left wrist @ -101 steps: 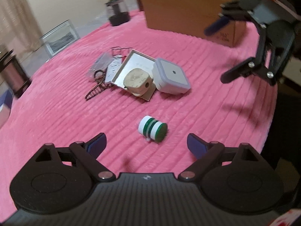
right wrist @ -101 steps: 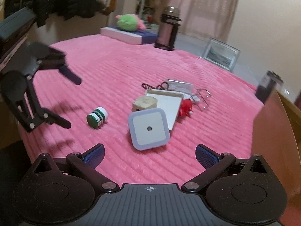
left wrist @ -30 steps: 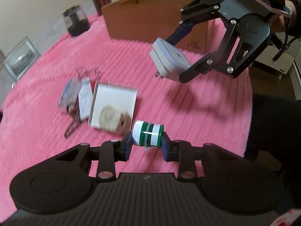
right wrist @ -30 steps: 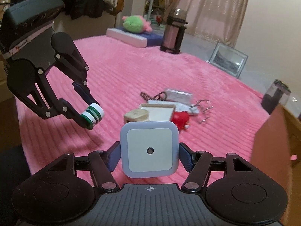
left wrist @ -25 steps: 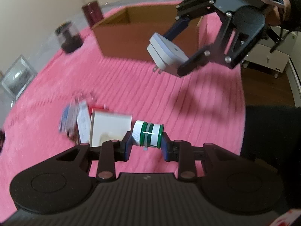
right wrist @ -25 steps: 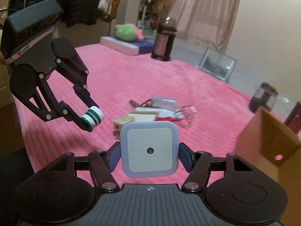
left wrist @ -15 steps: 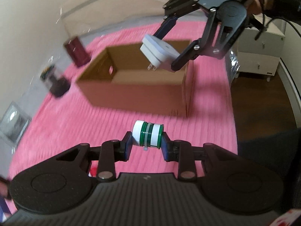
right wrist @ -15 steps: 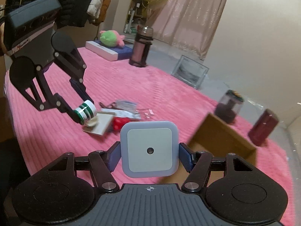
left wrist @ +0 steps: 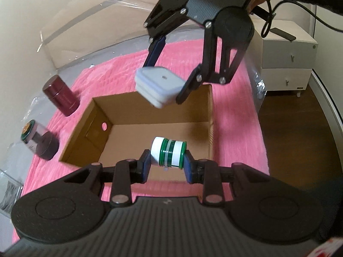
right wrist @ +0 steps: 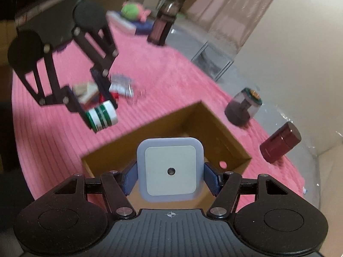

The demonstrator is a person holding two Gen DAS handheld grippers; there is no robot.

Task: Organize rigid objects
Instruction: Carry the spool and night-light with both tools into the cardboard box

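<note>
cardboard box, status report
Left hand-held gripper shut on green-and-white bottle. Right hand-held gripper shut on square white plug-in nightlight. Open brown cardboard box unobstructed.

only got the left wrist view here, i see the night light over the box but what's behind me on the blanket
Observer: A blurred pile of small items lies on the pink blanket, away from the cardboard box.
Operator: anything further back
Observer: A dark flask stands at the far edge, near a green plush toy.
Operator: night light held square
Observer: Yes, the night light faces the camera, blue pads on both sides.
</note>
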